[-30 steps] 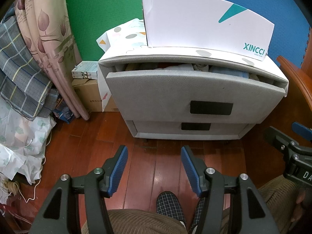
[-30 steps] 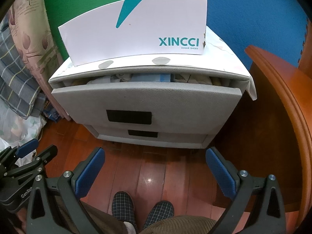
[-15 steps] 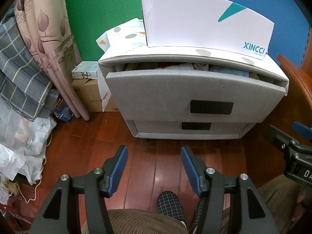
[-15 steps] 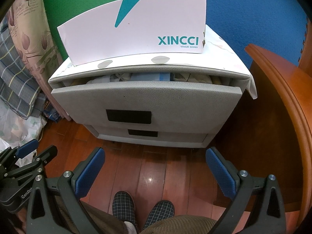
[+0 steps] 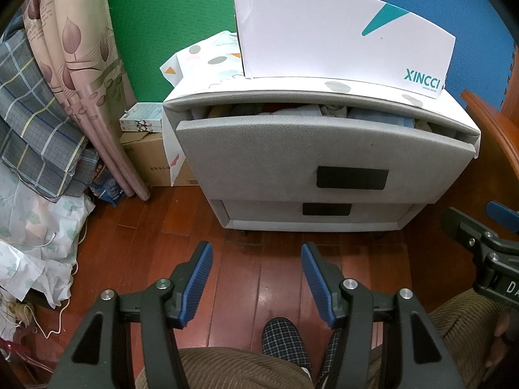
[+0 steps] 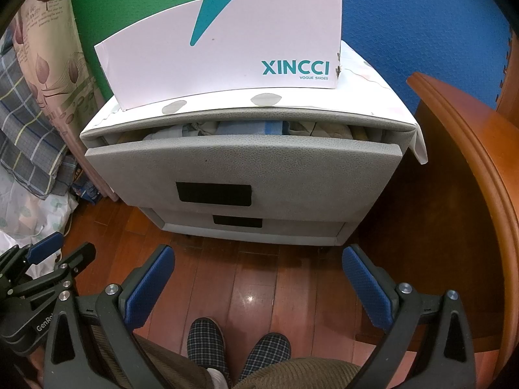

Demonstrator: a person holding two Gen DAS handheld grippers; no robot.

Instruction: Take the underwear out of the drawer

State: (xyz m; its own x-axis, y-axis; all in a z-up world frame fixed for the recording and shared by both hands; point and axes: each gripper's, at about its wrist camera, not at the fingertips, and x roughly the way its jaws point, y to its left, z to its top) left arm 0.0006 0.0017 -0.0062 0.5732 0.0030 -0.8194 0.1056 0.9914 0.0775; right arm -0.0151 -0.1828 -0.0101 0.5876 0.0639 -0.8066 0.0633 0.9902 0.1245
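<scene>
Above the wooden floor I hold both grippers, left gripper (image 5: 256, 278) and right gripper (image 6: 258, 287), jaws wide and empty, facing the grey padded top drawer (image 6: 240, 171), pulled ajar to expose folded clothes (image 6: 249, 128).

both wrist views look steeply down, sharing the nightstand (image 5: 321, 162) nearby.

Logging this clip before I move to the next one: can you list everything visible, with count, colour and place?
cabinet: one, grey, against the wall.
top drawer: one, grey, partly open.
folded clothes: several, pale and blue, inside the top drawer.
lower drawer: one, grey, shut.
shoe box: one, white and teal, on the cabinet.
cardboard box: one, brown, left of the cabinet.
curtain: one, pink, far left.
slippers: two, checked, on the floor.
left gripper: one, black and blue, open, empty.
right gripper: one, black and blue, open, empty.
</scene>
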